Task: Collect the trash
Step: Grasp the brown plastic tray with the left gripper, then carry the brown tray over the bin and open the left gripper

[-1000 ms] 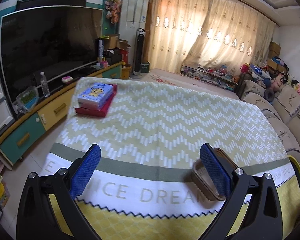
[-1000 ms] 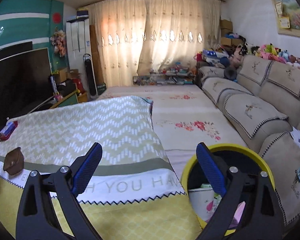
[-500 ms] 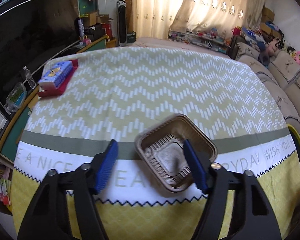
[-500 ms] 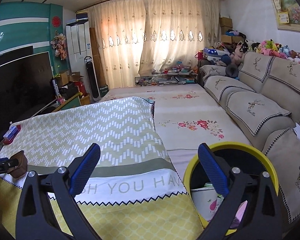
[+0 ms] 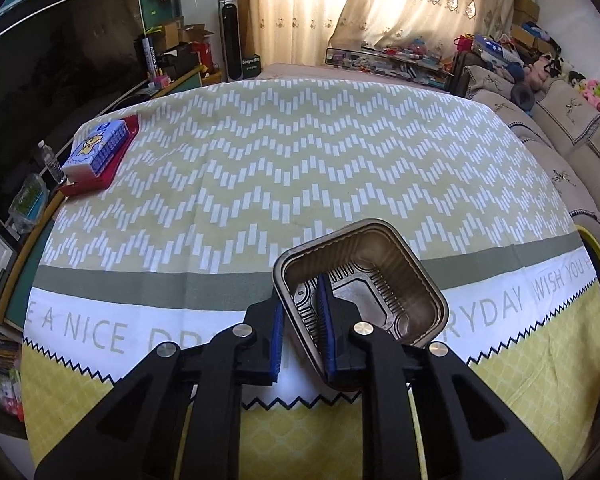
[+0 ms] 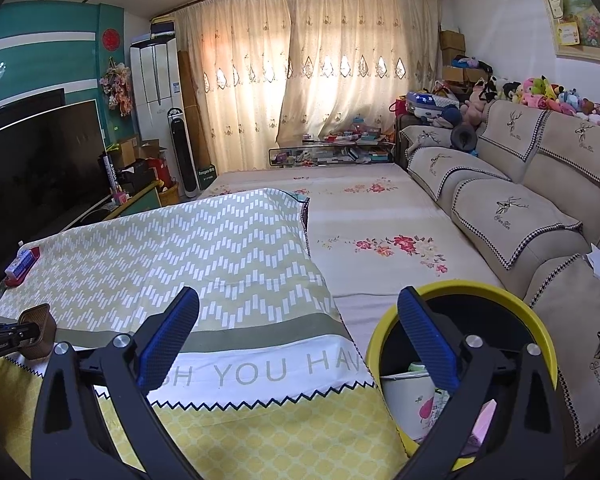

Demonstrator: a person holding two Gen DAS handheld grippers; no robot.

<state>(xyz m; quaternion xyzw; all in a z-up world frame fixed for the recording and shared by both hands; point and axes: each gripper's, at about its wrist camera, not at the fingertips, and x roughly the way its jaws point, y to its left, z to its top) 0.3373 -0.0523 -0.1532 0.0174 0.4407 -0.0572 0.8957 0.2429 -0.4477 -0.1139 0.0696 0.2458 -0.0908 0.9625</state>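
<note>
The left claw [image 5: 302,330] pinches the near wall of the foil tray [image 5: 360,284], the right claw [image 6: 296,336] gapes empty, and next comes carrying it right to the yellow bin [image 6: 540,332].

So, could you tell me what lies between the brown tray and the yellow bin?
Only bare tablecloth, shown in the right wrist view, between tray and bin.
</note>
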